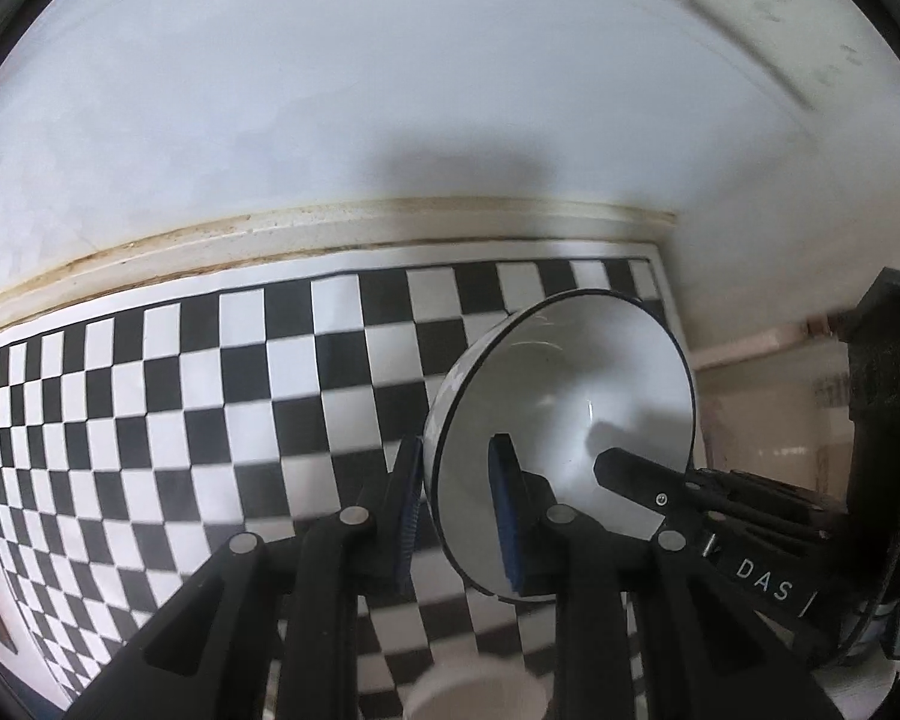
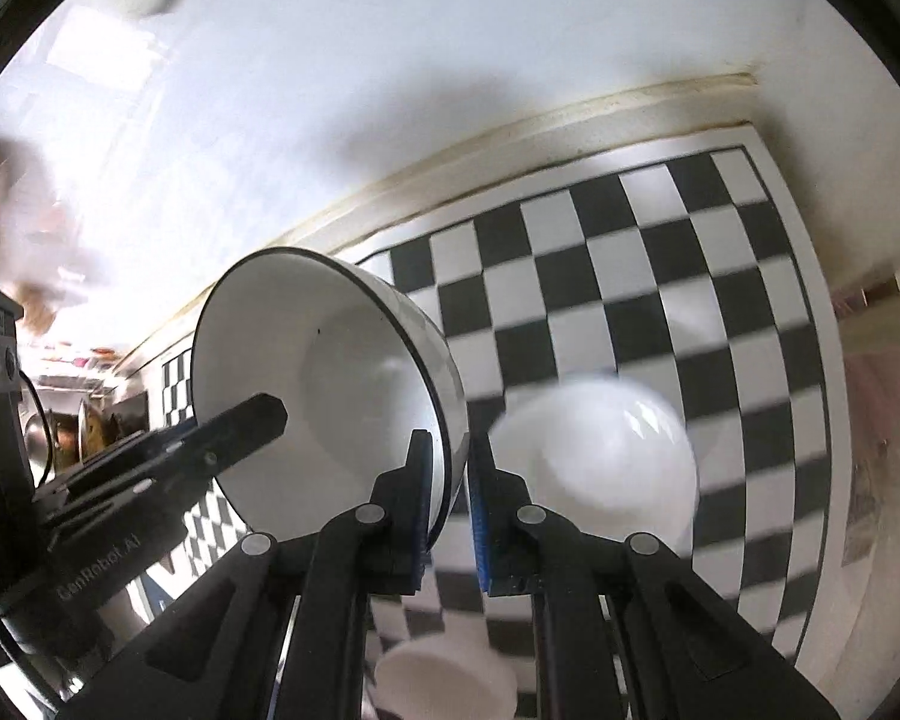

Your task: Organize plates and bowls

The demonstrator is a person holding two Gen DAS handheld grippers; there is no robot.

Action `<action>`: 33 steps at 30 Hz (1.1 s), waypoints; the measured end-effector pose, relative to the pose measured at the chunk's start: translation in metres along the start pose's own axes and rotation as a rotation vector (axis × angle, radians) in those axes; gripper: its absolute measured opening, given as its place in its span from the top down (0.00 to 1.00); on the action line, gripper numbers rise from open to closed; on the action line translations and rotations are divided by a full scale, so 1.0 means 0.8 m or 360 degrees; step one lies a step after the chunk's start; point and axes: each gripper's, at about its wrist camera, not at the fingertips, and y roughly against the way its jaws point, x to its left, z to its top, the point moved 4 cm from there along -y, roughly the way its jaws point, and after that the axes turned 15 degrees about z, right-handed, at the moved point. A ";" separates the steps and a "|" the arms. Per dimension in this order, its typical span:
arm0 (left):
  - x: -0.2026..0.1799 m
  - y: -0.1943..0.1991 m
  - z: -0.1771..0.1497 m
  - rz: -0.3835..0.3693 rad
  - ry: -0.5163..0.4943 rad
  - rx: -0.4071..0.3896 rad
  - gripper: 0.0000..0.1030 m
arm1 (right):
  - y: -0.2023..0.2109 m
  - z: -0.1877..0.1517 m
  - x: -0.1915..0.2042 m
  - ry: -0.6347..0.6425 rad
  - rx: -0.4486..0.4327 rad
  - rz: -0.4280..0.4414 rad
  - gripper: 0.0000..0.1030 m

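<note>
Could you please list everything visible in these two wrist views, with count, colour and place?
black-rimmed bowl: one, white, tilted, its rim gripped on opposite sides by both claws.
plain bowl: one, white, blurred, on the mat right of the held bowl.
small cup: one, white, below the claws, at the bottom edge.
checkered mat: one, black and white, on the counter by the wall.
wall: white, behind.
left claw: black, blue pads, shut on the bowl rim.
right claw: same, shut on the rim.

White bowl (image 2: 600,456) blurred; white cup (image 2: 444,678) cut off below.
</note>
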 end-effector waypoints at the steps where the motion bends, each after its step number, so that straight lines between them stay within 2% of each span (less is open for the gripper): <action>1: 0.003 0.008 -0.007 0.0001 -0.0016 -0.0008 0.81 | -0.017 -0.018 0.023 0.0001 -0.0007 0.0001 0.87; 7: 0.008 0.041 -0.070 -0.0014 -0.0111 -0.0034 0.81 | 0.017 -0.099 0.023 0.0005 -0.0019 0.0009 0.87; 12: 0.004 0.047 -0.116 -0.0025 -0.0197 -0.0012 0.81 | 0.020 -0.165 0.024 -0.0008 0.0007 -0.0001 0.87; 15: 0.004 0.042 -0.143 -0.0016 -0.0242 0.0008 0.81 | 0.026 -0.198 0.009 -0.0036 0.0040 0.0005 0.87; 24: -0.004 -0.001 -0.204 0.0015 -0.0302 0.0146 0.81 | -0.012 -0.259 -0.016 -0.0127 0.0139 -0.0002 0.87; 33: -0.008 -0.042 -0.237 0.0042 -0.0324 0.0286 0.81 | -0.042 -0.281 -0.043 -0.0172 0.0225 -0.0061 0.87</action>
